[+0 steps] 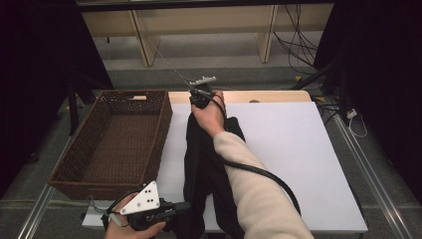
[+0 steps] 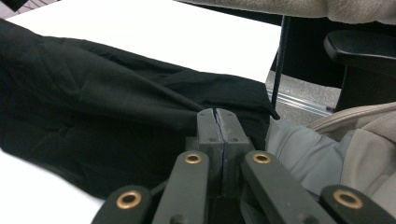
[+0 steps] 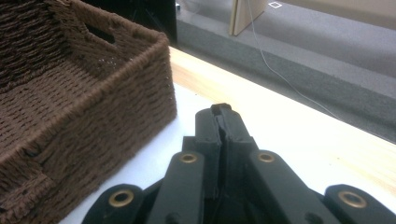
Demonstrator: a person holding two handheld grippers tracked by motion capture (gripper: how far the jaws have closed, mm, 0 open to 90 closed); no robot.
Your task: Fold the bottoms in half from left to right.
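Now: one black garment stretched along the mat

Right now one black garment (image 1: 201, 164) is lying lengthwise on the white mat (image 1: 288, 159), running from the far edge to the near edge. One right gripper (image 1: 200, 98) is pinching its far end with jaws closed, just beside the wooden strip (image 1: 249, 96). One left gripper (image 1: 185, 208) is clamping the near end at the table's near edge. One wicker basket (image 1: 161, 129) is sitting just left of the garment, touching the mat. Bare mat is lying open to the right.
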